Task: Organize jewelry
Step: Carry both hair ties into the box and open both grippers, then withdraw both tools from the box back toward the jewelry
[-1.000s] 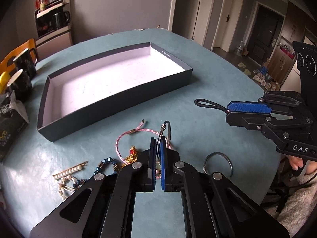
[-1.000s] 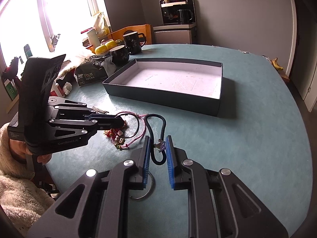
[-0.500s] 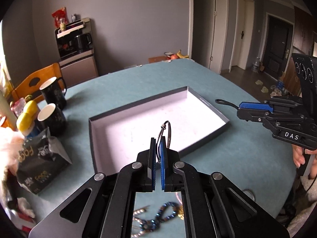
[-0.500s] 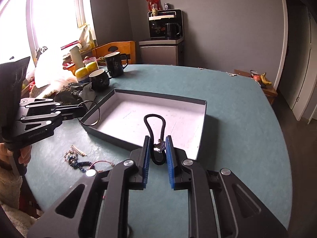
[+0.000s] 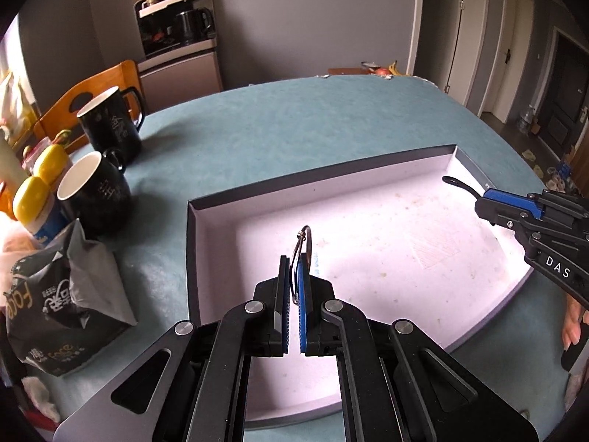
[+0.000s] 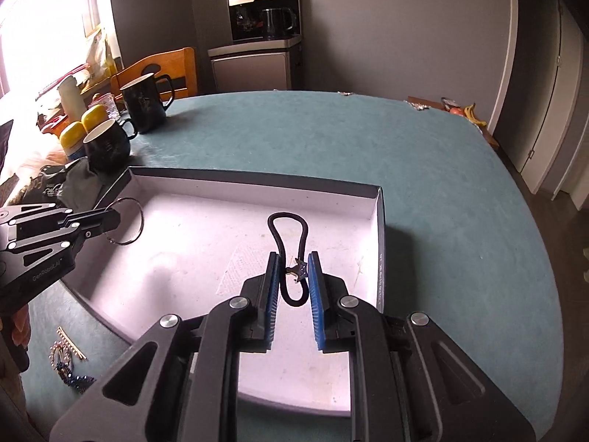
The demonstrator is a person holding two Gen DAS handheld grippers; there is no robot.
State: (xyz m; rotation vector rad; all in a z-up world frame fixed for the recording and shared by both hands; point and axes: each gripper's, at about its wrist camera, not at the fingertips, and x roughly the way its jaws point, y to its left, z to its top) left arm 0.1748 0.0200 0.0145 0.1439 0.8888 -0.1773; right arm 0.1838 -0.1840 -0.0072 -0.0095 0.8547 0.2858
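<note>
A: Where does everything sit against the box [image 6: 381,228]?

B: Both grippers hang over its white floor. In the left wrist view the left gripper [image 5: 293,280] is over the 7 o'clock part of the box; the right gripper [image 6: 293,280] comes in from 3 o'clock over the opposite end.

A: And what do they carry?

B: The left jaws are pinched nearly together on a thin metal ring bracelet [image 5: 304,245], held on edge, standing up toward 12 o'clock from the fingertips. The right jaws stand a little apart, clamped across a black cord bracelet [image 6: 289,235] with a small metal charm; its long axis runs along the fingers, loop toward 12.

A: So the next move?

B: I'd judge a straight drop; each piece is already above the floor, clear of the walls. More jewelry [image 6: 68,361] lies on the table outside, at 8 o'clock in the right view.

A: Any writing?

B: "DAS" on the right gripper, "GenRoboAI" apparently on the left, "face" on the grey pack [image 5: 55,309].
</note>
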